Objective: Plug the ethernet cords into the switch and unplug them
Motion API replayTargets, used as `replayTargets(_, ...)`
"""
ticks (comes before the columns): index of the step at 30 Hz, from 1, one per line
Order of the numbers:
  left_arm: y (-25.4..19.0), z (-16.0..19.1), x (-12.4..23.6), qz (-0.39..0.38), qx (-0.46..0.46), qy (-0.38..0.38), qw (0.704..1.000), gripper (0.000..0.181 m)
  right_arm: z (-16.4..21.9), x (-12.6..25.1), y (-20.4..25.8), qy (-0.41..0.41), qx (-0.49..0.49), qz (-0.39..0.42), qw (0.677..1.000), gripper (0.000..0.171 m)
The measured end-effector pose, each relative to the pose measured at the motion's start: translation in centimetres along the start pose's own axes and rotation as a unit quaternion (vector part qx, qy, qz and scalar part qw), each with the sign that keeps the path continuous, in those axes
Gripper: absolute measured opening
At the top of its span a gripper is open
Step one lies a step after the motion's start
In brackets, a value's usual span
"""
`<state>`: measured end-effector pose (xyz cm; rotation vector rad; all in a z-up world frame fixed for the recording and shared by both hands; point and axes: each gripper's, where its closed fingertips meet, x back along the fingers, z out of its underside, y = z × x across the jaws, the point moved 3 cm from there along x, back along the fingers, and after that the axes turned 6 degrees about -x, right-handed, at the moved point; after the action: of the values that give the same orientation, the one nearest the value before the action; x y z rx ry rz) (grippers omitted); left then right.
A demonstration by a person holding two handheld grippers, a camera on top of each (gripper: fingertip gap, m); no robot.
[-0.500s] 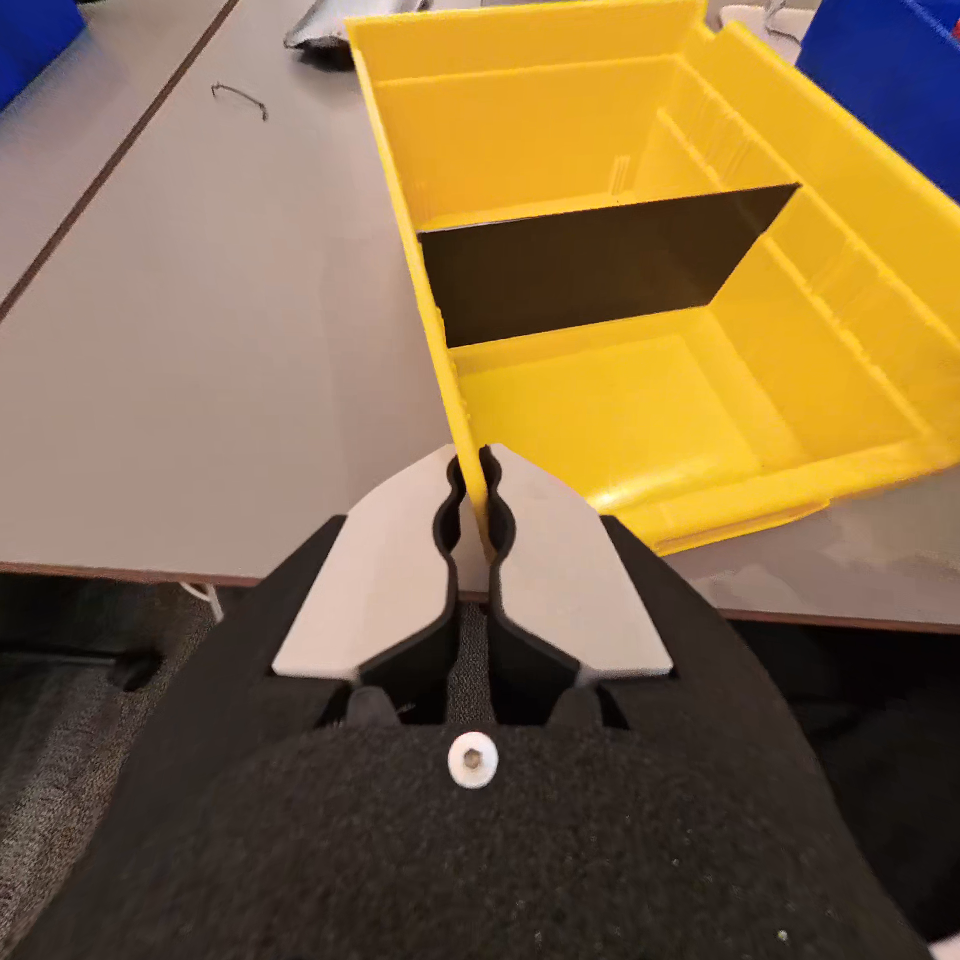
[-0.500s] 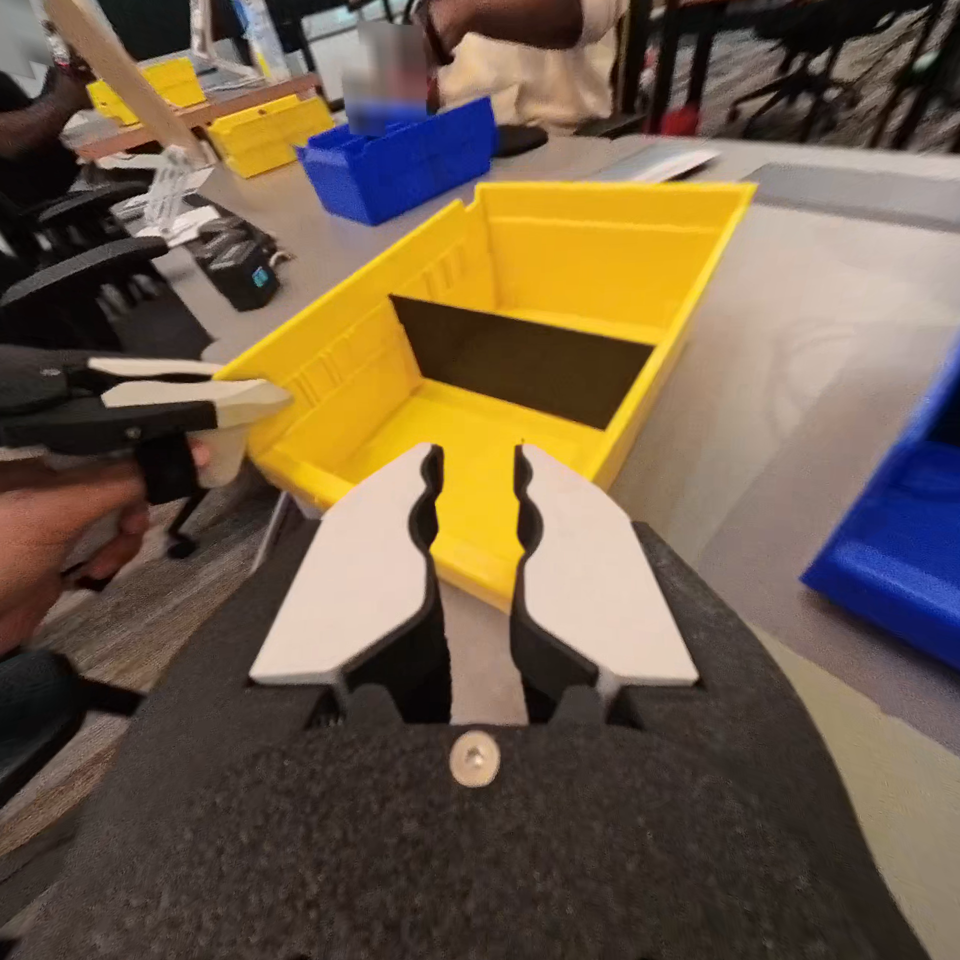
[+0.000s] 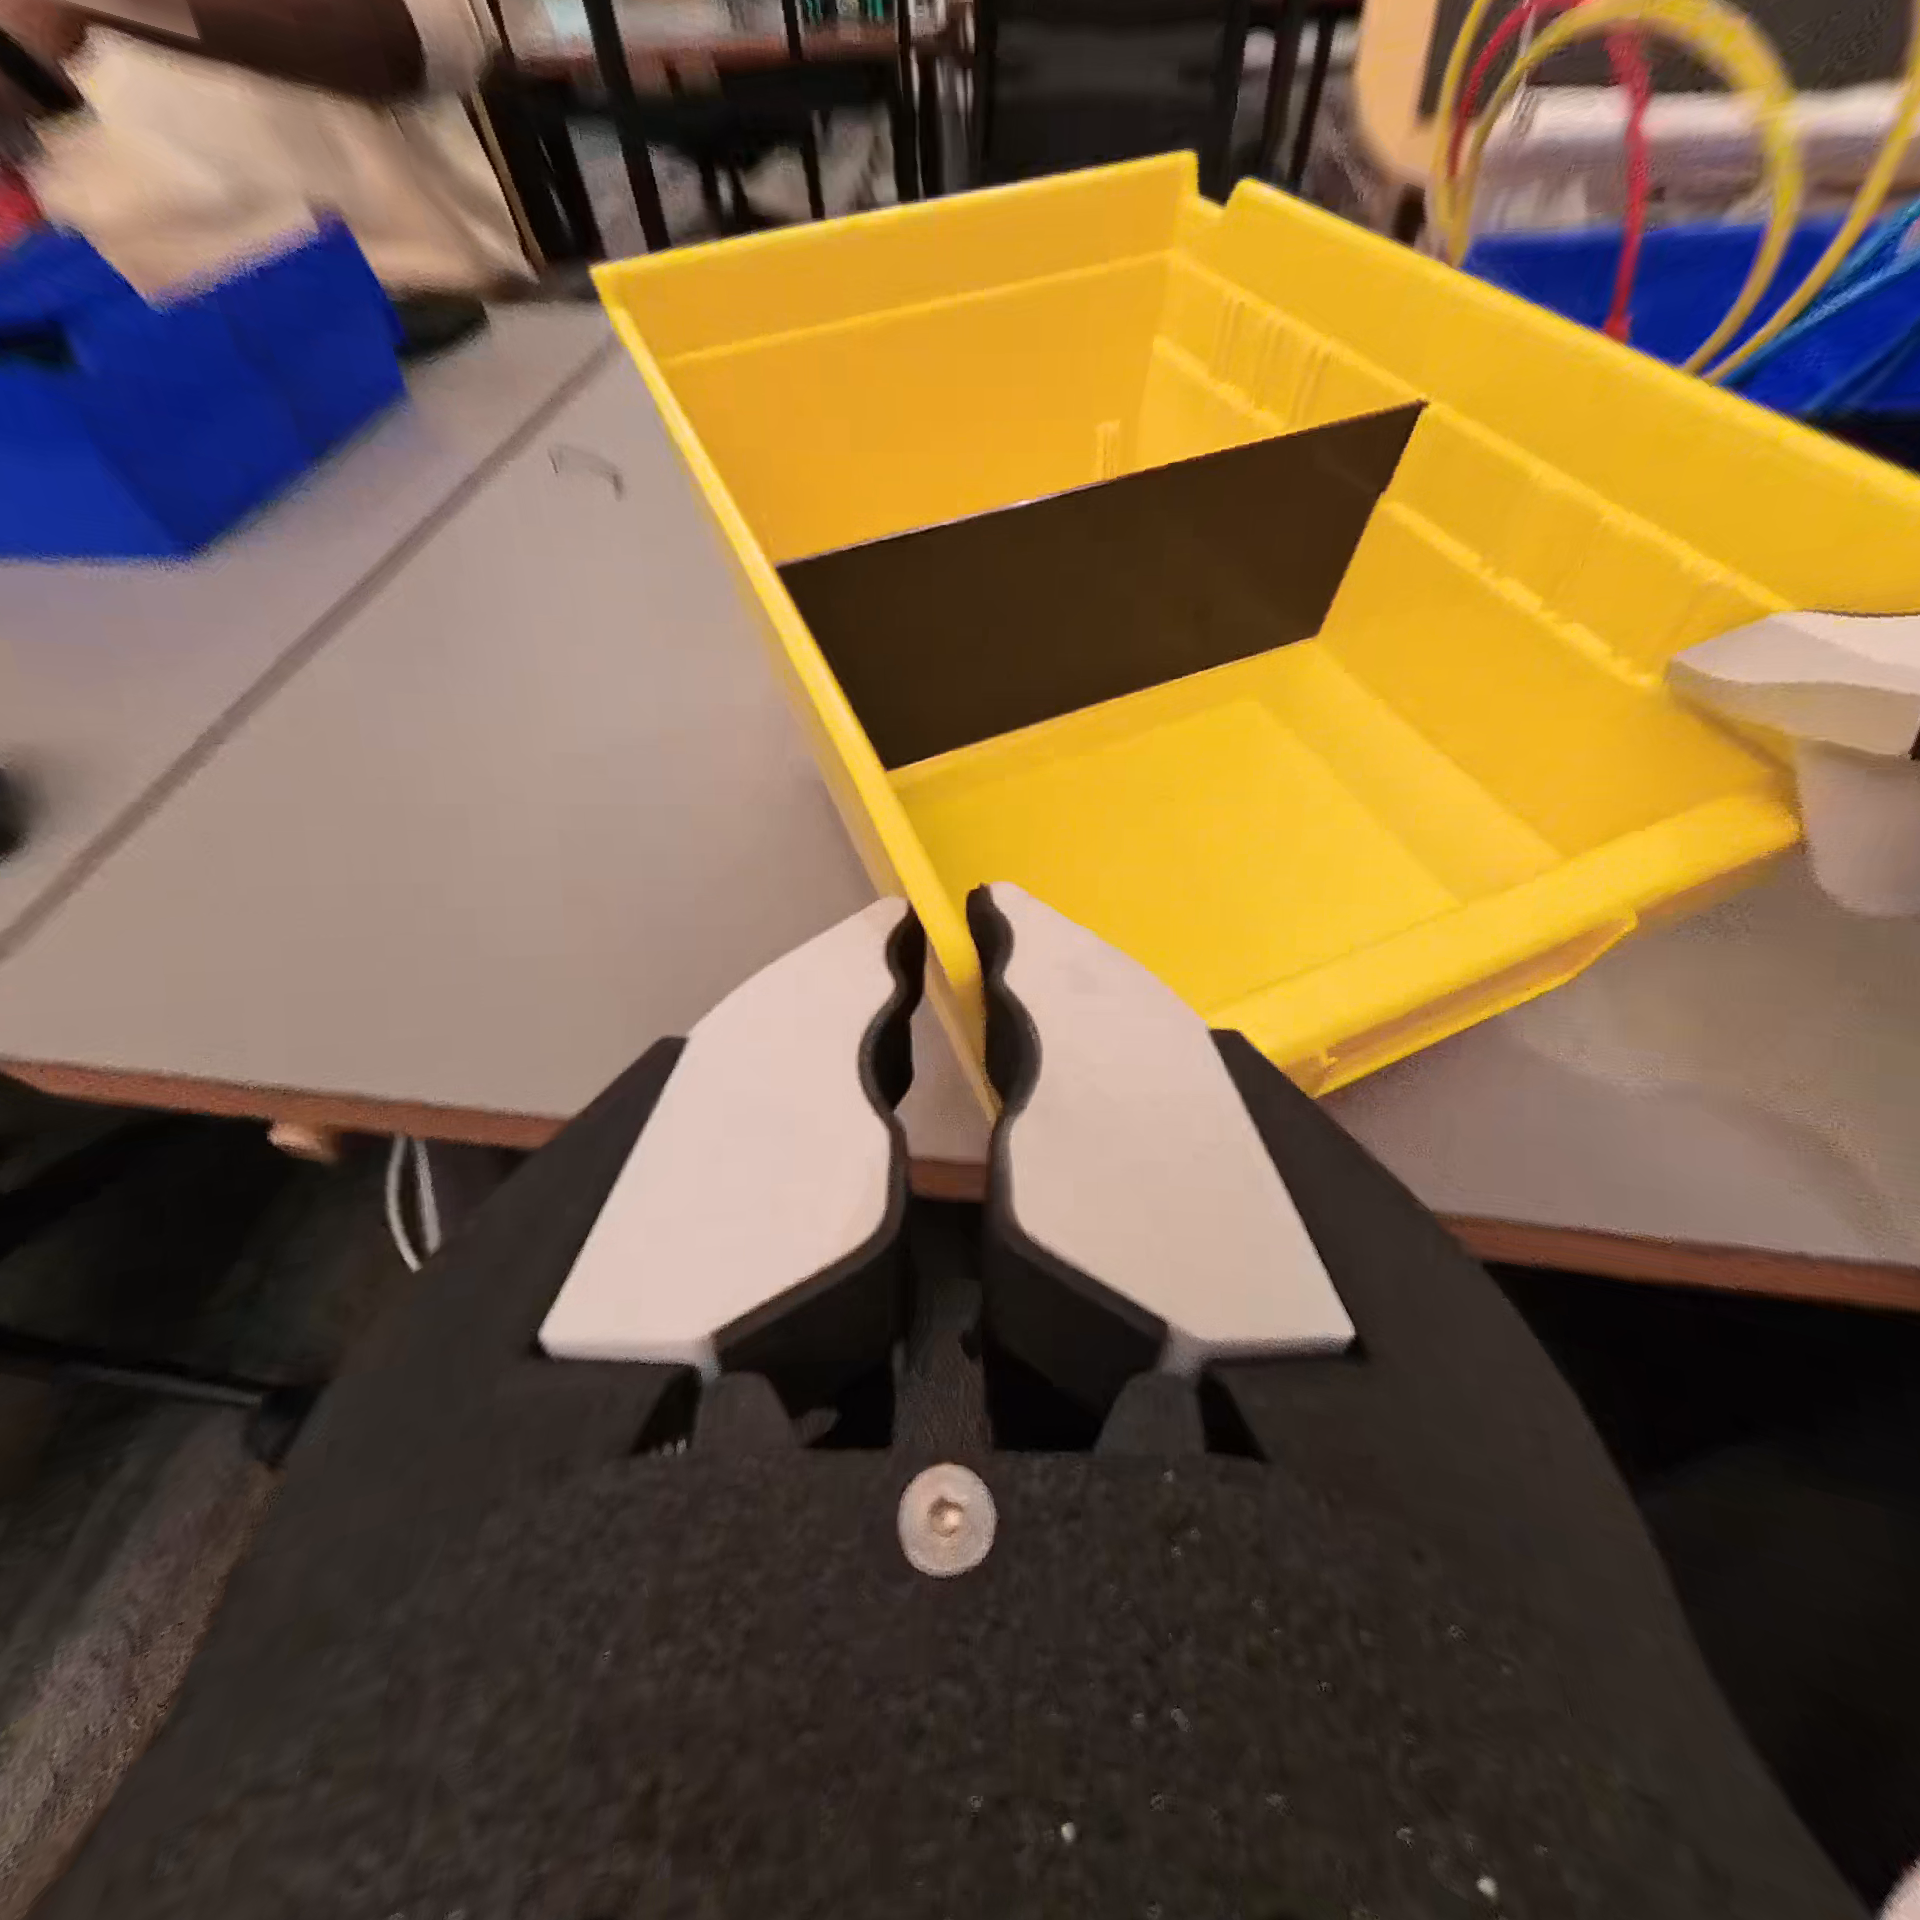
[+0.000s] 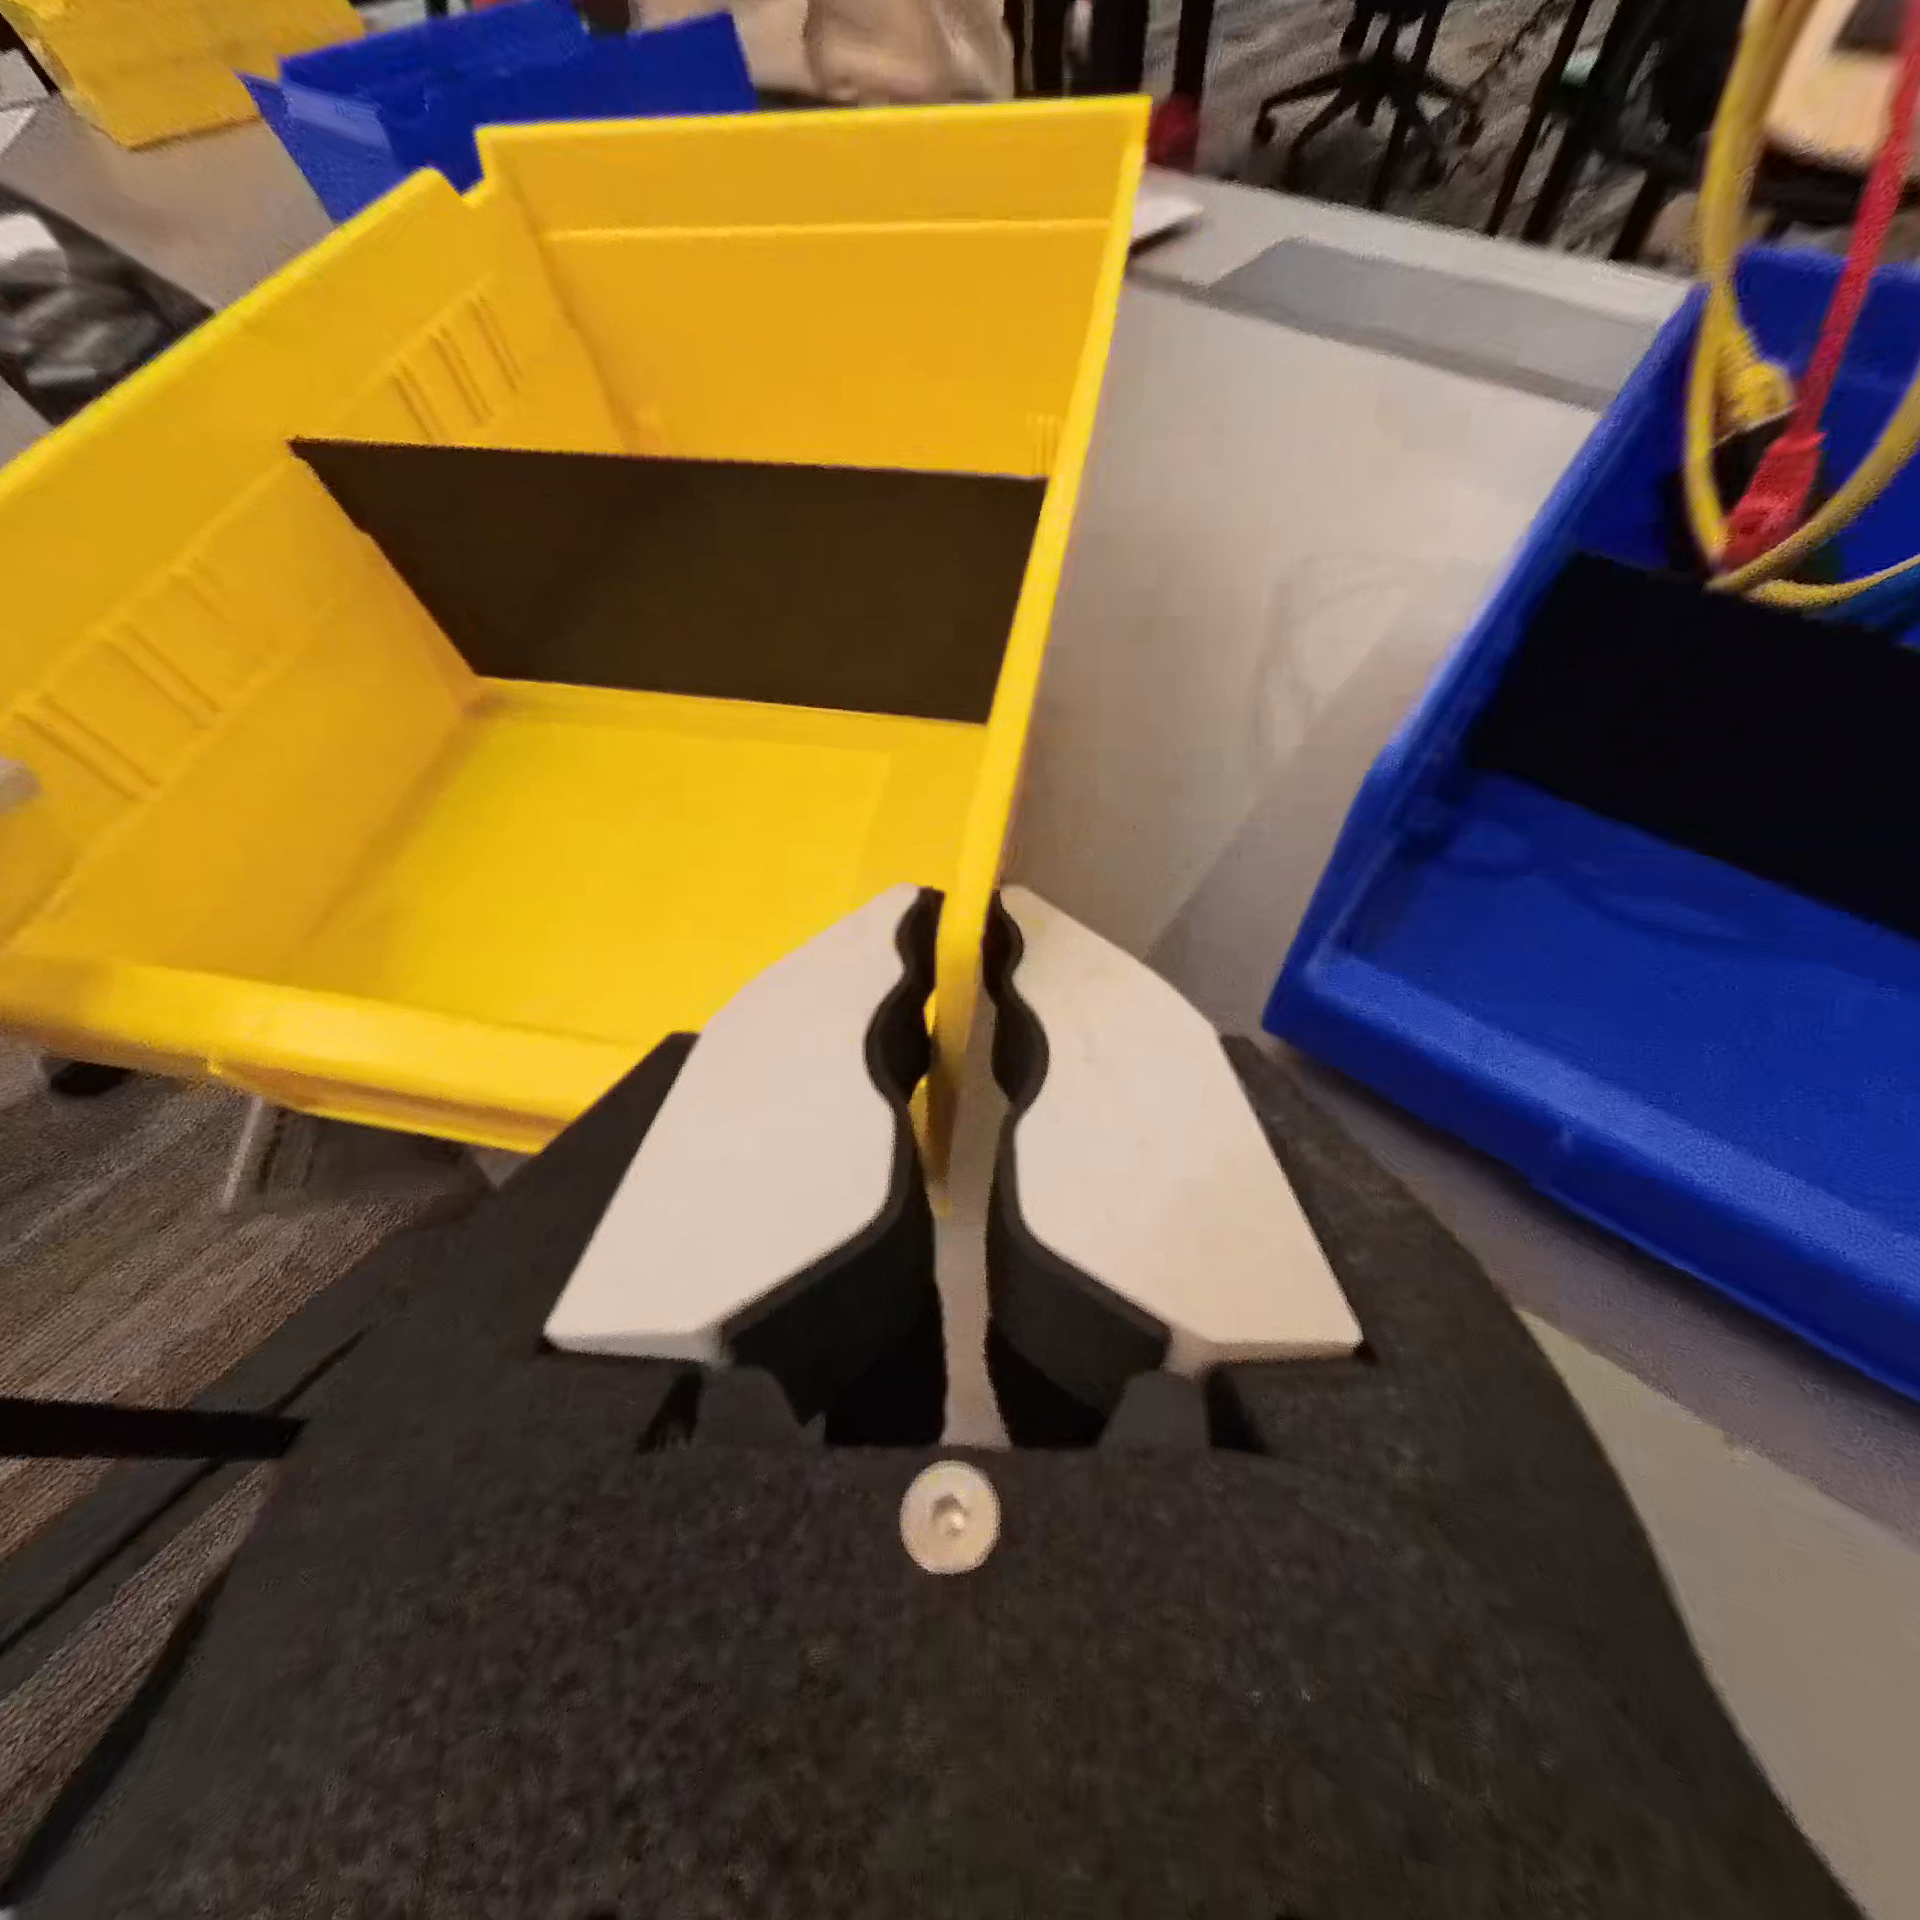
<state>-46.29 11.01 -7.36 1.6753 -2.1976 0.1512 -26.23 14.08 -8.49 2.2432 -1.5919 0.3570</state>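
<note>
Grey table [image 3: 436,790] carrying everything, its wood-trimmed front edge running just under the grippers; chairs and a seated person blurring in the background.

Yellow bin [image 3: 1091,312] sitting at the table's front edge, long axis running away from it, and looking tipped with its near end raised. Black divider [image 3: 1091,613] standing across its middle, splitting it into a near and a far compartment; both are showing bare floor.

Left gripper [image 3: 943,925] pinching the bin's left side wall at the near corner, fingers [image 3: 758,1143] pressing in from both sides of the wall. Right gripper [image 4: 961,914] doing the same on the right side wall at the near corner, the yellow wall running up between its fingers [image 4: 1132,1132]. Its pale tips are showing at the right edge of the left wrist view.

Blue bin [image 4: 1621,935] sitting on the table just right of the yellow one, a clear strip of table between them. Yellow ethernet cords [image 4: 1725,312] and a red cord [image 4: 1860,281] are hanging into its far compartment, behind its dark divider. Switch not visible in either view.

Second blue bin [image 3: 177,395] sitting toward the table's far left, blurred.
</note>
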Motion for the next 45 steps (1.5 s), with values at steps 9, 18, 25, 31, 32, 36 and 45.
replayTargets(9,-10.0,-17.3,0.7,0.043,-0.053,-0.2,0.977,0.007,-13.4,13.0,-9.2,-0.184,0.051,0.144,0.971,0.005)
replayTargets(18,-38.8,-23.1,-8.5,0.217,-0.057,-0.147,0.963,0.006,-10.0,26.0,-35.1,-0.114,-0.085,0.339,0.93,0.003)
replayTargets(25,-51.7,-14.8,-14.3,0.225,-0.113,-0.049,0.966,0.006,2.5,26.3,-46.8,-0.033,-0.169,0.336,0.926,0.003)
replayTargets(31,-52.9,-10.8,-16.9,0.219,-0.145,-0.013,0.965,0.007,6.0,23.9,-48.7,-0.03,-0.16,0.344,0.925,0.003)
replayTargets(32,-53.0,-10.5,-17.0,0.227,-0.144,-0.013,0.963,0.007,6.2,23.7,-49.0,-0.025,-0.162,0.351,0.922,0.004)
replayTargets(36,-53.2,-10.3,-16.2,0.252,-0.164,-0.013,0.954,0.012,6.6,23.5,-49.7,-0.028,-0.179,0.355,0.917,0.007)
replayTargets(45,-44.4,-16.2,-10.2,0.307,-0.104,-0.054,0.945,0.025,-0.8,24.9,-43.8,-0.126,-0.113,0.374,0.912,0.035)
